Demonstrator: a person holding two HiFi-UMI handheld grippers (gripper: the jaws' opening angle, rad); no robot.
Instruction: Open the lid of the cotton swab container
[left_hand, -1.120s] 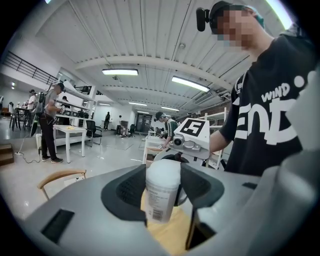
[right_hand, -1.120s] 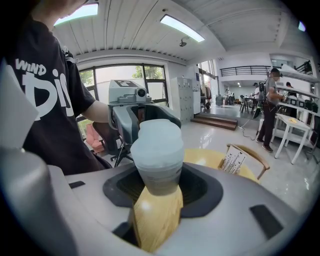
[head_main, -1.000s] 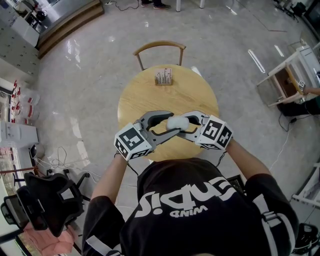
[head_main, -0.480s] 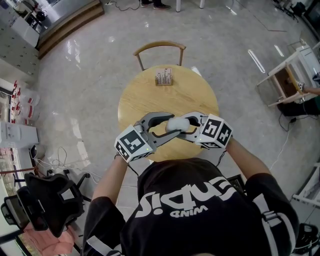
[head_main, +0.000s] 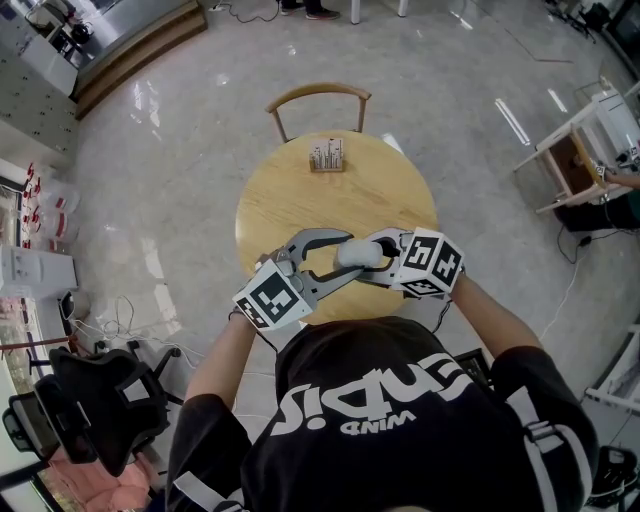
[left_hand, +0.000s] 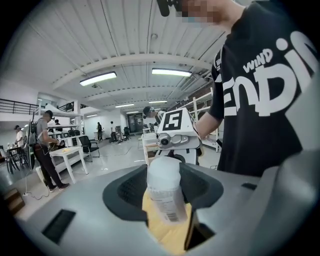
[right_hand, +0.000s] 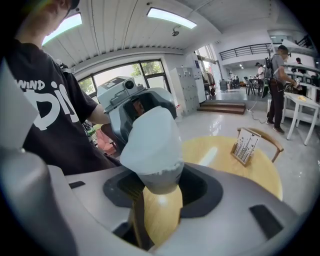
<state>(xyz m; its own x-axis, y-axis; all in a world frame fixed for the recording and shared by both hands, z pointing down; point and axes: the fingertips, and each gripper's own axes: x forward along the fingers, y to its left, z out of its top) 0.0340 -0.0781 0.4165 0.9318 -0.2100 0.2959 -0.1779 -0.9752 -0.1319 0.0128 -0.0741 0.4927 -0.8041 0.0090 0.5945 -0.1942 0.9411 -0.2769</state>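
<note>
Round light-wood table (head_main: 290, 205), smooth top w/ a pale glare streak. Directly on it: small upright rack (head_main: 327, 155) w/ thin pale stick-like items, standing near the far edge, approx. mid-width. Items too small to ID. Table stands on glossy grey floor (head_main: 180, 130).

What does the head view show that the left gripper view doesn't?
Only the head view shows the wooden chair and the small rack standing at the far side of the table.

Only the left gripper view shows the ceiling lights, people far off by white tables, and the barcode label on the container.

Both show the cotton swab container, the right gripper holding it, some of the wooden table, and the person's black shirt.
</note>
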